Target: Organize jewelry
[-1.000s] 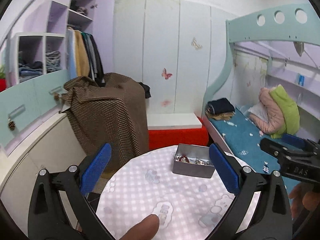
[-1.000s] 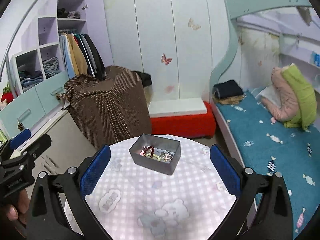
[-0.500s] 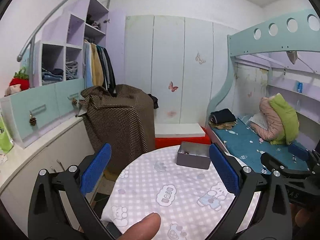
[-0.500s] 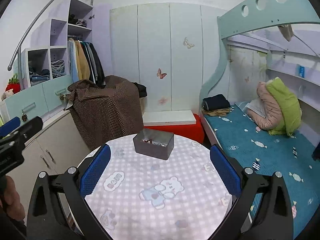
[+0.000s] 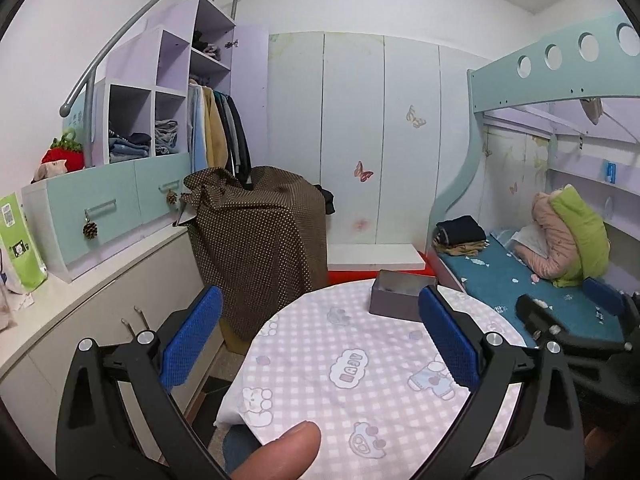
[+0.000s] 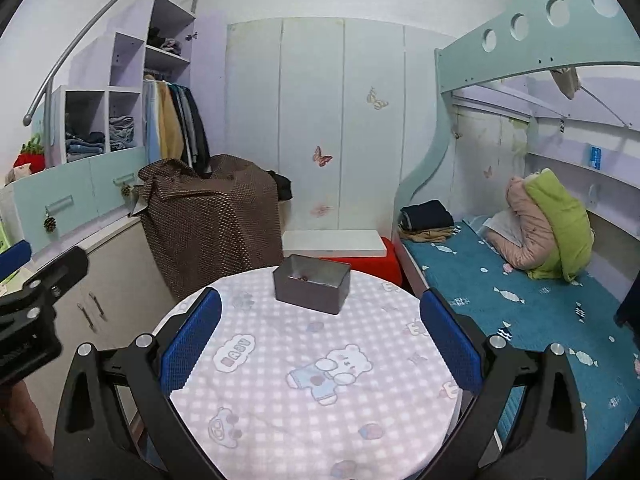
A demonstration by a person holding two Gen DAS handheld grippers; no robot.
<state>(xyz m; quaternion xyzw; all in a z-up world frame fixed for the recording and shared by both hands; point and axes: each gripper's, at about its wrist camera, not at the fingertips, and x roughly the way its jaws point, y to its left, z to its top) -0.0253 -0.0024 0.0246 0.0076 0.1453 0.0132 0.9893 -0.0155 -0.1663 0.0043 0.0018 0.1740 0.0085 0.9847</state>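
Observation:
A grey metal box (image 6: 312,289) stands at the far side of a round table with a pink checked cloth (image 6: 304,384). A bit of jewelry (image 6: 301,278) shows inside it. The box also shows in the left wrist view (image 5: 398,295). My right gripper (image 6: 320,344) is open and empty, held back over the near half of the table. My left gripper (image 5: 320,344) is open and empty, at the table's left front. The right gripper shows at the right edge of the left wrist view (image 5: 576,328).
A brown dotted cloth (image 6: 212,220) covers furniture behind the table. A red bench with a white top (image 6: 340,248) stands at the wardrobe. A bunk bed with a teal mattress (image 6: 520,304) runs along the right. Cabinets with drawers (image 5: 100,216) run along the left.
Both grippers have pulled back and up from the box. The table now shows almost whole and the box looks smaller and farther. Both stay open.

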